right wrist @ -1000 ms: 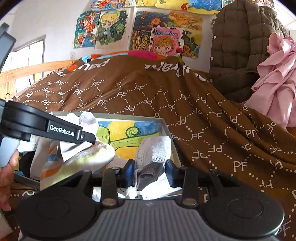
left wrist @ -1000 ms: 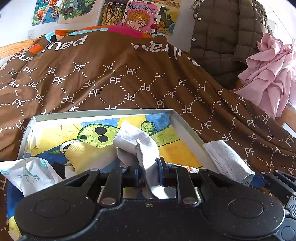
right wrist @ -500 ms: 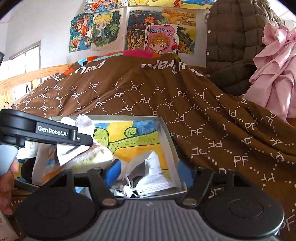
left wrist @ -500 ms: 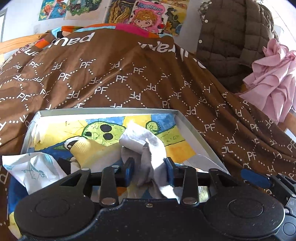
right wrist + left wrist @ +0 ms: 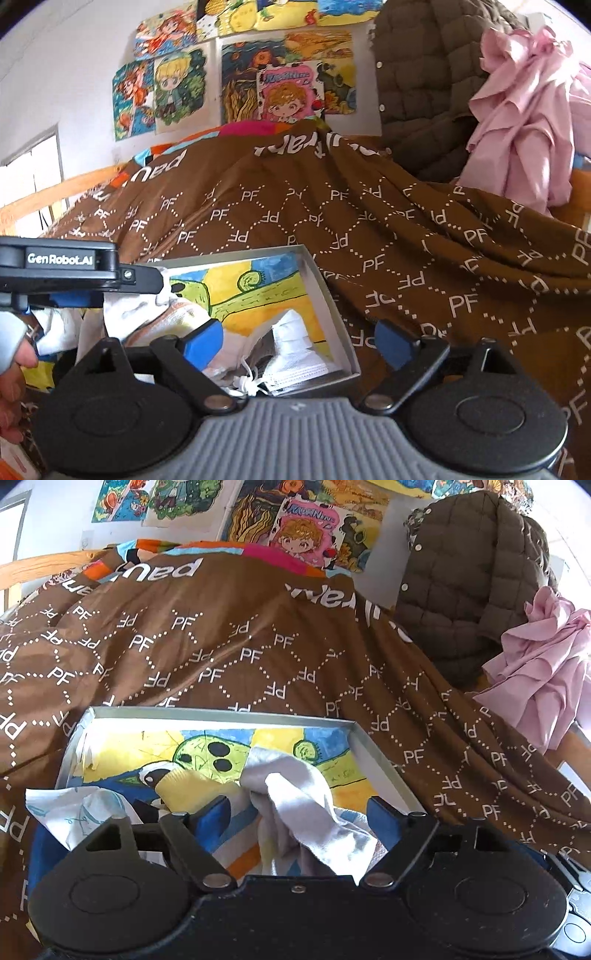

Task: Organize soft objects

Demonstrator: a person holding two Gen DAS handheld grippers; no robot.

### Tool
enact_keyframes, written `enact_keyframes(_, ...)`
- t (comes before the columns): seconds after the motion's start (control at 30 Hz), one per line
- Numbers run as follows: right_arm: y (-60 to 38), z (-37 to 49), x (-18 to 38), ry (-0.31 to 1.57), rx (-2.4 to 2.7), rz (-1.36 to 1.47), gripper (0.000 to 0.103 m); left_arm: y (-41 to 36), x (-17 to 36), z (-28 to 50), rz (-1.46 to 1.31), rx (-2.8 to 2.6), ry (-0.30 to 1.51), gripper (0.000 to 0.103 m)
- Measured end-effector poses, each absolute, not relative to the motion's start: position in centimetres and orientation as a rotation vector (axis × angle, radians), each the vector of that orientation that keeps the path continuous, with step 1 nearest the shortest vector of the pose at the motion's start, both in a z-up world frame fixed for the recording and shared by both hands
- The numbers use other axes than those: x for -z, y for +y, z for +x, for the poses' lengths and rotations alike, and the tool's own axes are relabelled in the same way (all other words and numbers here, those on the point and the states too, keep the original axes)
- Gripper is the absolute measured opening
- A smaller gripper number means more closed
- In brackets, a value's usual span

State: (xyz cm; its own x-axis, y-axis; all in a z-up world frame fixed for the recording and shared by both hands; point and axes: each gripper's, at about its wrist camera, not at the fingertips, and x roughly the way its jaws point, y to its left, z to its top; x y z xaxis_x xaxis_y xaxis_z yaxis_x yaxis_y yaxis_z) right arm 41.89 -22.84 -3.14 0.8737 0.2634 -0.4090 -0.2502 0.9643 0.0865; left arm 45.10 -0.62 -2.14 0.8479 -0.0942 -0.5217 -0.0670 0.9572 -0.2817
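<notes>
While both claws are opening over a brown PF-patterned bedspread [image 5: 258,657] below postered walls, one grey cloth [image 5: 306,805] lies loose between the left gripper [image 5: 301,814] pads, and one white mask [image 5: 291,354] lies between the right gripper [image 5: 303,343] pads, both in the single shallow box [image 5: 325,306].
</notes>
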Motion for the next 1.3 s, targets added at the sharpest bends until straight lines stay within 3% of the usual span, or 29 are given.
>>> enact_keyframes(0.4,-24.4,38.3,0.2,0.318,-0.235,0.093,0.103,0.2,-0.1,41.3,-0.274,-0.034,0.491,0.101)
enact_keyframes(1.3,-24.4,27.6,-2.0,0.226,-0.232,0.051,0.103,-0.4,-3.6,27.7,-0.214,-0.016,0.401,0.102)
